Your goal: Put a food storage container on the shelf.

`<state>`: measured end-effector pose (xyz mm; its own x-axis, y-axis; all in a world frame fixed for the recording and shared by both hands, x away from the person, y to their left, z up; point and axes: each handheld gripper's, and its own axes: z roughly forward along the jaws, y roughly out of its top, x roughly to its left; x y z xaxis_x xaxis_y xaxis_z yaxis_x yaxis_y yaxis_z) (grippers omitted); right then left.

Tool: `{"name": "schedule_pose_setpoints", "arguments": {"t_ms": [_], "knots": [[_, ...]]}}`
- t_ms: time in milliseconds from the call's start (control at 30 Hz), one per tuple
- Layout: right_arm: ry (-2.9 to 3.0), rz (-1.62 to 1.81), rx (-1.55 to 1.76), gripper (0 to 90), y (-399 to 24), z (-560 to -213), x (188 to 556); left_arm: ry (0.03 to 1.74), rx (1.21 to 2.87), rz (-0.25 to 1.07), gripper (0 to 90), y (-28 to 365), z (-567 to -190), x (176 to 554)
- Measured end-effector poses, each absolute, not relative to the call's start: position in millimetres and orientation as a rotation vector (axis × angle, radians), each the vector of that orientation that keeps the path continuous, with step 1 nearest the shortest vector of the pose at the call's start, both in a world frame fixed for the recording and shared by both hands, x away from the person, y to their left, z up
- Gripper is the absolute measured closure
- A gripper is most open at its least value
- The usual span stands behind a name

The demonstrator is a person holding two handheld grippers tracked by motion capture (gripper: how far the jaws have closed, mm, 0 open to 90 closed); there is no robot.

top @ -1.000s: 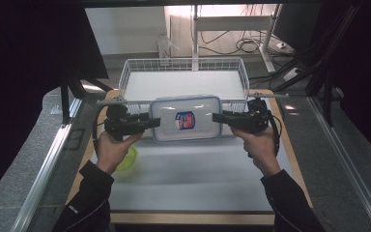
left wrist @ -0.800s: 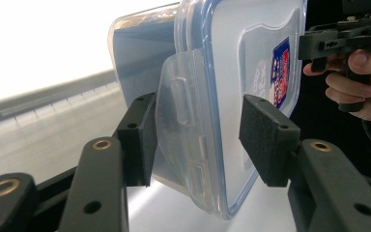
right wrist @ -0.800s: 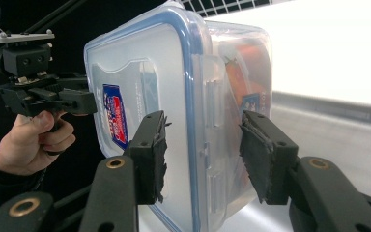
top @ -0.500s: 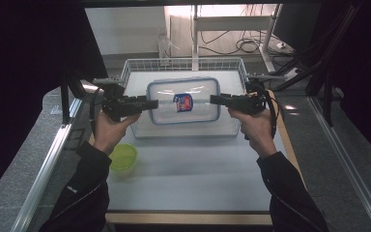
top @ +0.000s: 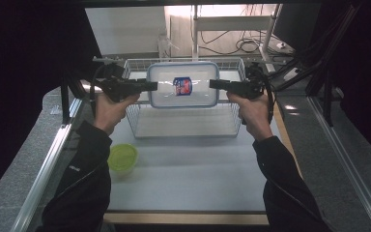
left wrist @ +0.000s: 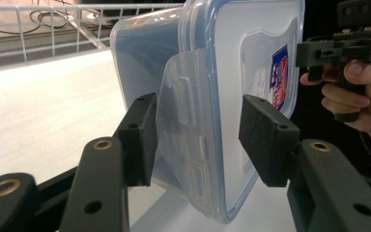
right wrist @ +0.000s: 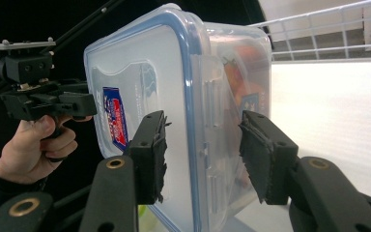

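Box up, over the basket
I clamp the box in both grippers – left, right – lowering into the basket remains.

I count two tools: my left tool and my right tool, one in each of two hands. Between them there is one clear plastic container with one blue-rimmed lid, and that lid carries one printed label. I count one wire basket on the bench. One small green bowl sits on the bench too. That makes one container, one basket, one bowl and two tools.
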<state>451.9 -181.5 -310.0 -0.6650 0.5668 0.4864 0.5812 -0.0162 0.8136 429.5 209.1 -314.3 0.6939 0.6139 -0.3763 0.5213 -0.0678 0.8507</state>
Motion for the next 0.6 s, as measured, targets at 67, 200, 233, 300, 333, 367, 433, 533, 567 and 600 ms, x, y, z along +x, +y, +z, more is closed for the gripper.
{"name": "schedule_pose_setpoints", "arguments": {"t_ms": [67,200,233,300,333,367,433,533,567,600], "knots": [[-2.177,-1.818,-1.302,53.2,-182,-310,457,0.918,1.716,0.092,49.4,209,-313,436],[-2.158,-1.816,-1.322,52.9,-182,-310,468,0.932,1.705,0.085,49.4,208,-313,447],[-2.156,-1.812,-1.326,52.9,-183,-310,470,0.937,1.700,0.084,49.4,208,-314,449],[-2.145,-1.815,-1.336,52.7,-182,-311,477,0.948,1.688,0.080,49.4,207,-315,451],[-2.145,-1.815,-1.336,52.7,-182,-311,477,0.950,1.686,0.081,49.4,207,-315,452],[-2.144,-1.813,-1.338,52.6,-182,-310,479,0.945,1.686,0.083,49.3,208,-316,453],[-2.146,-1.815,-1.336,52.5,-182,-310,481,0.936,1.683,0.092,49.3,208,-317,454],[-2.159,-1.814,-1.332,51.9,-181,-310,482,0.913,1.678,0.128,48.5,208,-320,452],[-2.163,-1.819,-1.330,51.7,-181,-310,482,0.906,1.677,0.143,47.9,207,-321,452],[-2.172,-1.820,-1.328,51.6,-180,-310,482,0.903,1.677,0.158,47.1,206,-322,451]]}}
